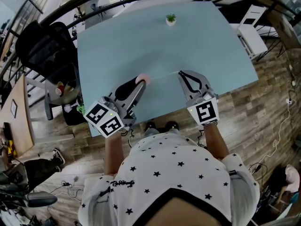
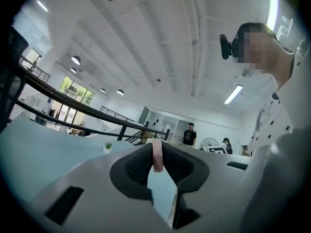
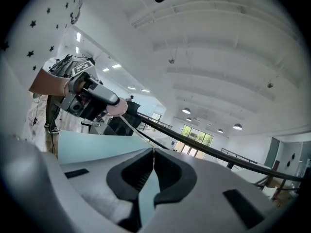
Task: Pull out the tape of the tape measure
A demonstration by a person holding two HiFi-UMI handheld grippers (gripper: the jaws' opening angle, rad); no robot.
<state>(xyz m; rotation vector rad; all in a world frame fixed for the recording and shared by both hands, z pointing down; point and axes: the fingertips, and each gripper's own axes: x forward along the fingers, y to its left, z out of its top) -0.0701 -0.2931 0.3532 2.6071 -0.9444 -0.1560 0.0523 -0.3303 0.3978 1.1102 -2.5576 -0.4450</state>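
Note:
A small pink round tape measure (image 1: 143, 78) is clamped between the jaws of my left gripper (image 1: 140, 82) above the pale blue table (image 1: 141, 41). In the left gripper view the pink case (image 2: 157, 155) stands edge-on between the dark pads. A thin pale tape (image 1: 163, 74) runs from it across to my right gripper (image 1: 181, 73), whose jaws are shut on the tape's end. In the right gripper view the tape (image 3: 134, 128) stretches from the shut jaws of the right gripper (image 3: 153, 152) up to the pink case (image 3: 116, 107).
A small potted plant (image 1: 170, 19) stands at the table's far side. A black chair (image 1: 47, 48) is at the left, a white cabinet (image 1: 252, 34) at the right. Both grippers hang near the table's front edge. People (image 2: 188, 134) stand far off.

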